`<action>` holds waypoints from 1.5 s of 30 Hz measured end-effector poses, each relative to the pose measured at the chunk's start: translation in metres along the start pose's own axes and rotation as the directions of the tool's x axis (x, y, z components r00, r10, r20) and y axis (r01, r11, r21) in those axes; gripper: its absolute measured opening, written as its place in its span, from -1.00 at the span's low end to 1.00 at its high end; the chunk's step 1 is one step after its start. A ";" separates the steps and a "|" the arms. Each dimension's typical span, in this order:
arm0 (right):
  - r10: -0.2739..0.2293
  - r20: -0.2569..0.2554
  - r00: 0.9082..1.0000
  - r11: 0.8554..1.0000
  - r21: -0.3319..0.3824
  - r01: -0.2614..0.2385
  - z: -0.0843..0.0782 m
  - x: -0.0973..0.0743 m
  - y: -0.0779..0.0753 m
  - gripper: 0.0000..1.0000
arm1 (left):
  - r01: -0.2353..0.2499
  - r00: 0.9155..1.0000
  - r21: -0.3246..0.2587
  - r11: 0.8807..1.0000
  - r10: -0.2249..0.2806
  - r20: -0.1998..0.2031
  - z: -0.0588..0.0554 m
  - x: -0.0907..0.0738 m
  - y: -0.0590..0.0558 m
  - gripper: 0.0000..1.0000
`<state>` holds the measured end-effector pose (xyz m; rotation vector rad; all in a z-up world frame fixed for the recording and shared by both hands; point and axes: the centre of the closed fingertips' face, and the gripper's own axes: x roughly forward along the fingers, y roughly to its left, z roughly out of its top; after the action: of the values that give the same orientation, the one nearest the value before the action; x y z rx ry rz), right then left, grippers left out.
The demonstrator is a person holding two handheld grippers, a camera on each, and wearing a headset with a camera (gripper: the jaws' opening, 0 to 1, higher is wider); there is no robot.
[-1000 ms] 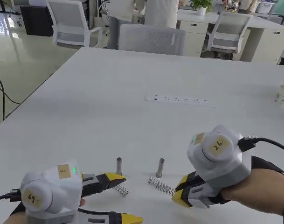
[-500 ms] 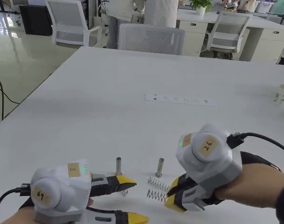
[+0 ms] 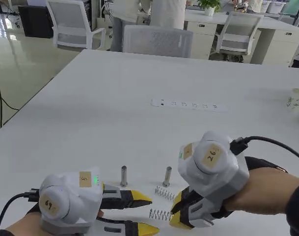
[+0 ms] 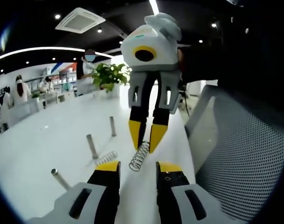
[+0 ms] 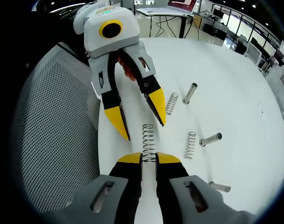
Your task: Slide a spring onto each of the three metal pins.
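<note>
My right gripper (image 3: 175, 215) is shut on one end of a thin wire spring (image 3: 160, 214), which sticks out level toward the left gripper (image 3: 143, 214). The left gripper stands open, and the spring's free end (image 5: 148, 128) reaches between its yellow fingertips (image 5: 157, 106). In the left gripper view the held spring (image 4: 139, 156) hangs from the right gripper (image 4: 147, 140), just ahead of my open left gripper (image 4: 138, 167). Two upright metal pins (image 3: 123, 175) (image 3: 167, 176) stand just beyond. A third pin (image 5: 219, 187) lies nearer me. Two loose springs (image 5: 171, 102) (image 5: 190, 144) lie on the white table.
A white power strip (image 3: 187, 104) lies at mid-table. Beyond the table's far edge stand office chairs (image 3: 156, 41) and people. A mesh chair back (image 4: 235, 158) is close beside the grippers. The table (image 3: 139, 128) is bare around the pins.
The right gripper has carried its spring leftward and nearer me, toward the left gripper. The left gripper has moved right, so its open jaws now flank the spring's free end.
</note>
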<state>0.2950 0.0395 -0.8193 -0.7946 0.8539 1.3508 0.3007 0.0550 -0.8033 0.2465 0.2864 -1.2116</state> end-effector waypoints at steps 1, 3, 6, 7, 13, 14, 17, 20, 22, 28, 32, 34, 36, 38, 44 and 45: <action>0.008 -0.003 1.000 1.000 -0.006 -0.008 0.000 0.000 0.002 -0.84 | 0.006 1.000 0.004 1.000 -0.006 -0.001 0.000 0.000 -0.001 -0.57; 0.015 -0.006 1.000 1.000 -0.014 -0.015 0.001 0.000 0.004 -0.84 | 0.012 1.000 0.009 1.000 -0.012 -0.002 0.000 0.001 -0.002 -0.63; 0.022 -0.013 1.000 1.000 -0.022 -0.022 0.000 0.001 0.005 -0.84 | 0.026 1.000 0.014 1.000 -0.026 -0.006 -0.001 0.003 -0.004 -0.72; 0.024 -0.015 1.000 0.999 -0.025 -0.024 0.000 0.001 0.005 -0.84 | 0.030 1.000 0.017 0.999 -0.029 -0.009 -0.001 0.003 -0.005 -0.75; 0.043 -0.029 0.999 0.998 -0.040 -0.044 0.000 0.001 0.010 -0.84 | 0.052 0.998 0.047 0.998 -0.051 -0.028 -0.004 0.004 -0.011 -0.85; 0.043 -0.030 0.999 0.998 -0.041 -0.044 0.000 0.001 0.010 -0.84 | 0.054 0.998 0.050 0.997 -0.052 -0.031 -0.004 0.004 -0.011 -0.86; 0.052 -0.037 0.998 0.998 -0.044 -0.054 -0.001 0.001 0.012 -0.84 | 0.058 0.998 0.066 0.996 -0.055 -0.038 -0.005 0.004 -0.012 -0.91; 0.054 -0.039 0.998 0.997 -0.045 -0.056 -0.001 0.000 0.013 -0.84 | 0.058 0.998 0.084 0.995 -0.055 -0.044 -0.006 0.004 -0.012 -0.94; 0.055 -0.040 0.998 0.997 -0.043 -0.057 0.000 0.000 0.013 -0.84 | 0.059 0.997 0.095 0.994 -0.055 -0.048 -0.006 0.005 -0.013 -0.94; 0.064 -0.034 0.997 0.998 -0.024 -0.065 0.002 -0.005 0.014 -0.84 | 0.071 0.995 0.140 0.988 -0.060 -0.075 -0.008 0.006 -0.015 -0.95; 0.063 -0.032 0.998 0.998 -0.027 -0.064 0.006 -0.008 0.015 -0.84 | 0.071 0.995 0.151 0.986 -0.058 -0.084 -0.010 0.006 -0.015 -0.96; 0.059 -0.027 0.998 0.998 -0.027 -0.060 0.008 -0.010 0.015 -0.84 | 0.068 0.995 0.152 0.986 -0.056 -0.083 -0.009 0.006 -0.015 -0.96; 0.060 -0.014 0.998 0.998 -0.019 -0.060 0.011 -0.012 0.014 -0.84 | 0.066 0.995 0.154 0.986 -0.053 -0.082 -0.009 0.006 -0.014 -0.96; 0.059 -0.004 0.998 0.998 -0.014 -0.059 0.014 -0.015 0.014 -0.84 | 0.063 0.996 0.154 0.986 -0.051 -0.079 -0.008 0.005 -0.014 -0.96; 0.046 0.015 0.999 0.999 -0.026 -0.046 0.022 -0.019 0.014 -0.84 | 0.055 0.996 0.153 0.987 -0.045 -0.072 -0.007 0.006 -0.012 -0.96; 0.046 0.019 0.999 0.999 -0.027 -0.045 0.023 -0.019 0.015 -0.84 | 0.055 0.996 0.152 0.987 -0.045 -0.071 -0.007 0.006 -0.012 -0.96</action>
<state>0.2813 0.0515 -0.7913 -0.7858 0.8446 1.4107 0.2906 0.0485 -0.8123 0.4172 0.2591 -1.2783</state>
